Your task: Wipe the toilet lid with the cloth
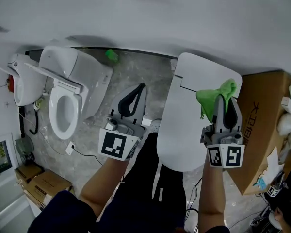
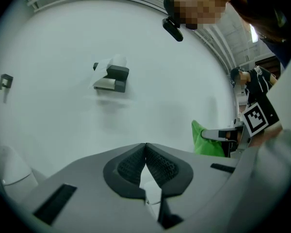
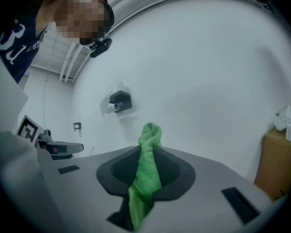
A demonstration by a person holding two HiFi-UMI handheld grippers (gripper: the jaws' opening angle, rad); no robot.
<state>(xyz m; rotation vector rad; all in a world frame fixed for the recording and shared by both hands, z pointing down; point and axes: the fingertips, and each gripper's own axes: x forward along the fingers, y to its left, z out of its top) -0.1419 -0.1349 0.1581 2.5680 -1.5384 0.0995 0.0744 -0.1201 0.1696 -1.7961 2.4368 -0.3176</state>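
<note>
The green cloth is pinched in the right gripper. In the right gripper view a twisted fold runs up between the closed pads and bunches into a small wad just past the tips. From the head view it hangs over the upper right part of the white toilet lid, a long rounded panel that seems to sit loose between the person's legs and a cardboard box, apart from the toilet at the far left. Whether the cloth touches the lid cannot be told, and wiping looks not yet begun. The left gripper hovers over the stone floor with its pads pressed together on nothing, away from the lid. The main risk, as I judge it, is the thin hold: a firm stroke could drag the fold out of the pads. With so little cloth ahead of the tips, the hard jaw ends might also scrape the lid. And with nothing bracing it, the panel could slide or tip under pressure.
</note>
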